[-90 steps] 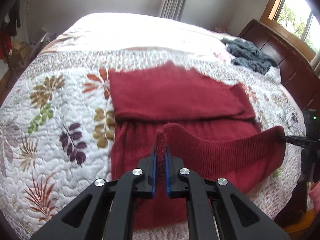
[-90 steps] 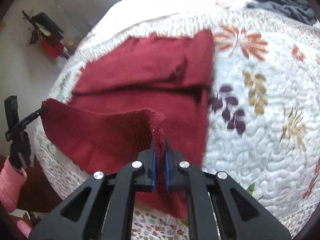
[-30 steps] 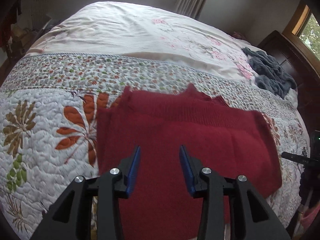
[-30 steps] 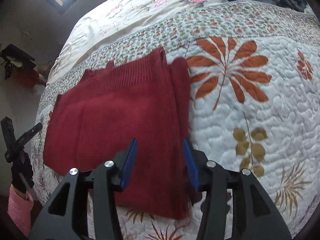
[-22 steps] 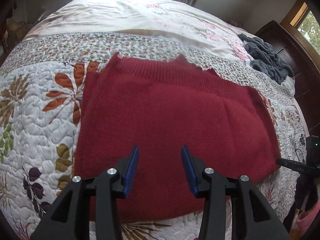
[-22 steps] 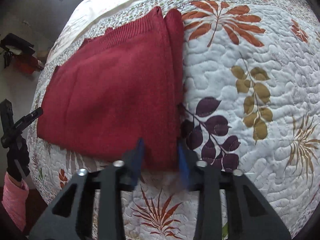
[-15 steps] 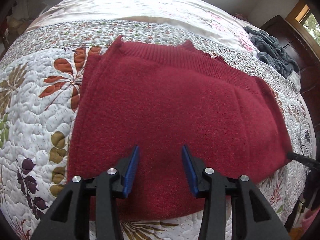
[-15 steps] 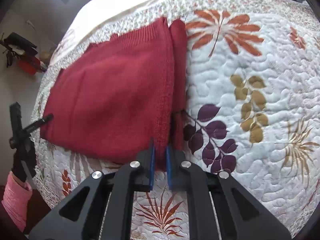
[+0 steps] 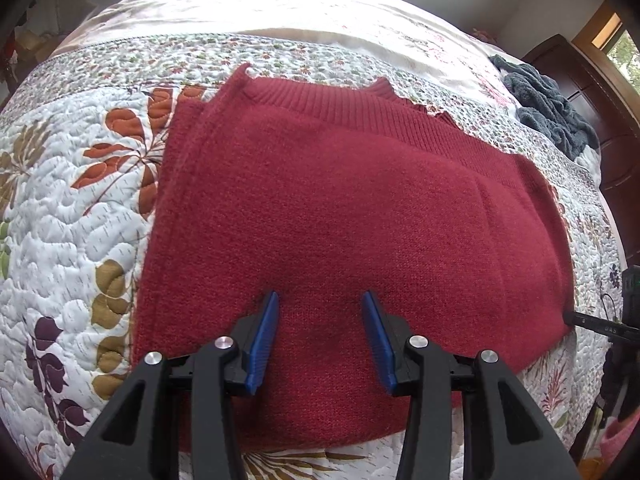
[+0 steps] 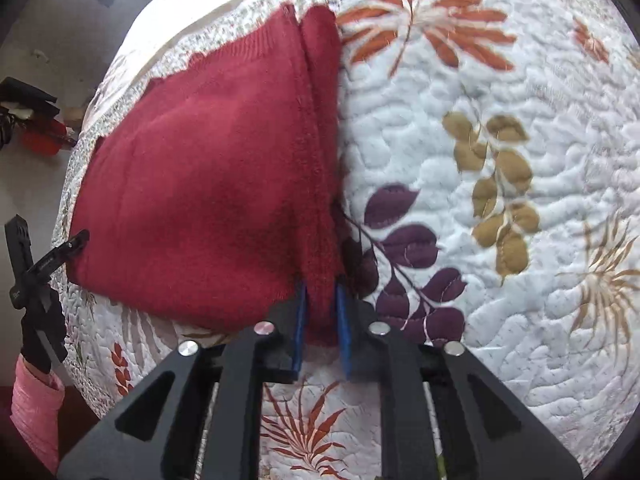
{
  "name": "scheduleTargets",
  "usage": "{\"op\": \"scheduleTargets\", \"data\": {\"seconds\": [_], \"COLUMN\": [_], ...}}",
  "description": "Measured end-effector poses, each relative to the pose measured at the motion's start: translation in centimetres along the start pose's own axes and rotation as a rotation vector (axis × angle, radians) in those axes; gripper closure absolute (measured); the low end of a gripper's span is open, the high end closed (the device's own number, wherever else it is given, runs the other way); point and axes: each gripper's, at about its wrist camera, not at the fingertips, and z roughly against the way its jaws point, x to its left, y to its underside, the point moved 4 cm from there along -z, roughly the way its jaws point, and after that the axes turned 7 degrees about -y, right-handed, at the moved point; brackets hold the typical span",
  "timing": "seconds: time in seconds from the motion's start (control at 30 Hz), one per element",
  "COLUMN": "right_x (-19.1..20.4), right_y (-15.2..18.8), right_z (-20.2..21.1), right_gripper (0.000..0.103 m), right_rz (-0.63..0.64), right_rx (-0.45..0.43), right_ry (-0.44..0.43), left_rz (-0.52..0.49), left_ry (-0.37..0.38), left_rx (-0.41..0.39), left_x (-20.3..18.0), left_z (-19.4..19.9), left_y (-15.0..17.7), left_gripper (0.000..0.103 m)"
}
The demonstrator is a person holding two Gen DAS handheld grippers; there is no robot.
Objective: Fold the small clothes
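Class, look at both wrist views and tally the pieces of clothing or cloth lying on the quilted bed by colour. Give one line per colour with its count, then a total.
Red: 1, the folded red sweater
Dark grey: 1, the crumpled grey garment near the dark headboard
Total: 2

Folded red sweater (image 9: pixel 340 208) on floral quilt (image 9: pixel 68 208), left gripper (image 9: pixel 320 314) fingers (image 9: pixel 266 332) spread above it

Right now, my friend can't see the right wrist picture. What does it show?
The right gripper pinches the near corner of a folded red sweater lying on a leafy quilt. At the far left edge, the left gripper reaches the sweater's other side.
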Motion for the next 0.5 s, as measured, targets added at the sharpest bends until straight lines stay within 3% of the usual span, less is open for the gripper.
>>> {"op": "scheduleTargets", "data": {"seconds": [0.2, 0.43, 0.47, 0.5], "right_x": [1.6, 1.1, 1.0, 1.0], "right_y": [-5.0, -9.6, -9.9, -10.3], "right_z": [2.2, -0.4, -0.8, -1.2], "right_gripper": [0.075, 0.074, 0.077, 0.086], "right_rz": [0.022, 0.009, 0.003, -0.002], "right_rx": [-0.082, -0.046, -0.04, -0.034], "right_ry": [0.012, 0.047, 0.04, 0.026], "left_rz": [-0.022, -0.006, -0.007, -0.008], "left_ry": [0.0, 0.016, 0.01, 0.005], "left_rx": [-0.044, -0.037, -0.034, -0.029], "left_x": [-2.0, -4.2, -4.5, -4.6], "left_z": [1.3, -0.2, -0.6, -1.0], "left_y": [-1.4, -3.3, -3.5, -3.6], "left_gripper": [0.056, 0.056, 0.056, 0.056]}}
